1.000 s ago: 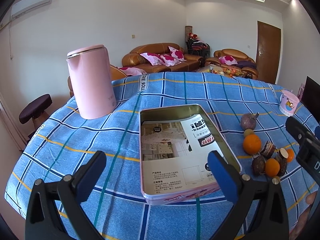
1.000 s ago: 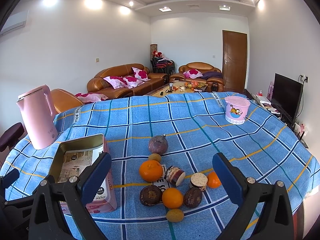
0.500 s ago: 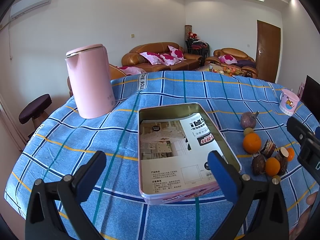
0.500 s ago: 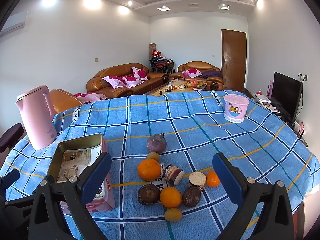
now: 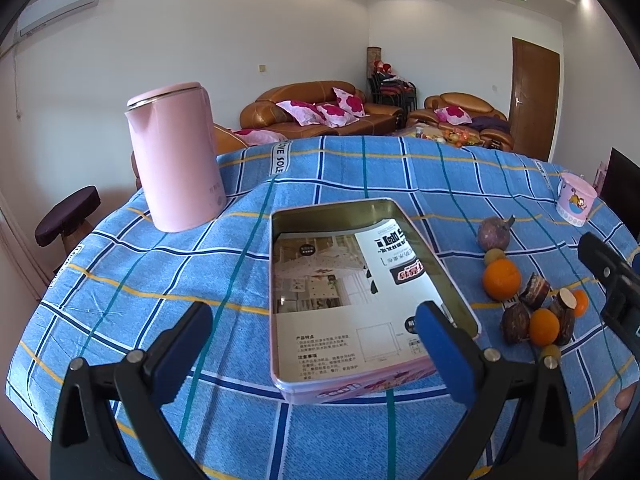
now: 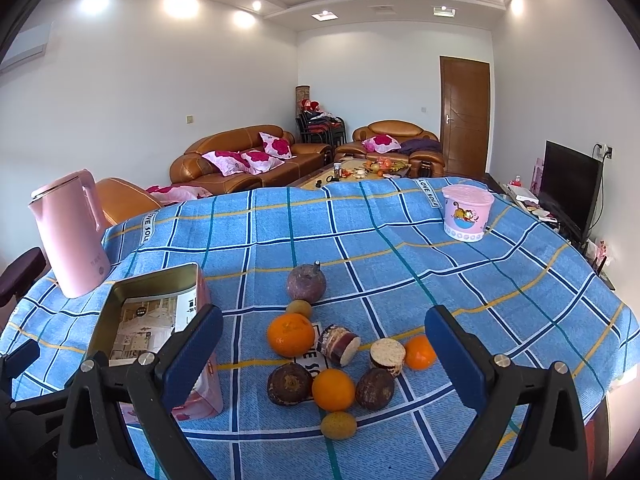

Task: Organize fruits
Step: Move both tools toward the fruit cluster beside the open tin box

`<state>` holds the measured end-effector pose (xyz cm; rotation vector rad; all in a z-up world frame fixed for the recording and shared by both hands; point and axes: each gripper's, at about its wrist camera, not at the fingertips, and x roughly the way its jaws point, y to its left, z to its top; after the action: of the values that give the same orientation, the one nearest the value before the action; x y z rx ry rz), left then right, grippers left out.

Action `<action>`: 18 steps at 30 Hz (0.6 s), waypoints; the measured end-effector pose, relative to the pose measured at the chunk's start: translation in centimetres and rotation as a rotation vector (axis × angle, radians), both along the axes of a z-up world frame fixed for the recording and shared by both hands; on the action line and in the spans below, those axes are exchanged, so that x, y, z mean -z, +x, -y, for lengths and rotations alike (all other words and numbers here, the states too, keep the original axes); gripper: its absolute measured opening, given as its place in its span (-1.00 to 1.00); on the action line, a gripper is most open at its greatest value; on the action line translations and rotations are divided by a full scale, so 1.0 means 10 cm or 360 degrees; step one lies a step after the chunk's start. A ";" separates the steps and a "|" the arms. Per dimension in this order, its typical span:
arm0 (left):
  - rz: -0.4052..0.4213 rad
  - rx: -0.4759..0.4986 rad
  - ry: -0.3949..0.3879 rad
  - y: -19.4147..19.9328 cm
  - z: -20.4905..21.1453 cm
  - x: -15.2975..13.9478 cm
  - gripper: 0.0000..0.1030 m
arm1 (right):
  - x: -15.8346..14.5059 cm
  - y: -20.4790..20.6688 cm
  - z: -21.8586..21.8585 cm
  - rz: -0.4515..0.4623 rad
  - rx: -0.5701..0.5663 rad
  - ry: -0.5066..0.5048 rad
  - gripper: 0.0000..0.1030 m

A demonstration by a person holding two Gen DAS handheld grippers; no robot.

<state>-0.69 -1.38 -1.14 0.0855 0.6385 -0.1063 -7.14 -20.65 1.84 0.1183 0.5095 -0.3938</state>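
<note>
My left tongs [image 5: 314, 344] apart, empty, above tin [image 5: 360, 288]. My right tongs [image 6: 324, 344] apart, empty, above fruit cluster [image 6: 332, 360] on bench [image 6: 440, 280], beside tin.

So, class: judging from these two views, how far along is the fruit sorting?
Nothing is done: the tin holds only a leaflet. Nothing is in hand: left gripper and right gripper are both open and empty. All the fruits are left on the tablecloth.

bright | ceiling spotlights [image 6: 180, 5] glaring | sharp | fisheye-bent, dark corners
</note>
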 end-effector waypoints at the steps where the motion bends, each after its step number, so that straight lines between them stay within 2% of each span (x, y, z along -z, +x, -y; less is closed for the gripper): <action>1: -0.0003 0.0005 0.0001 -0.01 0.02 0.01 1.00 | 0.00 -0.01 0.01 -0.0002 0.0002 -0.0002 0.98; 18: -0.0031 0.0060 0.0037 0.00 0.23 0.07 1.00 | 0.07 -0.15 0.32 -0.0030 0.0070 0.0016 0.98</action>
<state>-0.71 -3.71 -1.86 0.1189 0.6581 -0.1361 -8.62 -23.84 1.11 0.1356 0.5283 -0.4360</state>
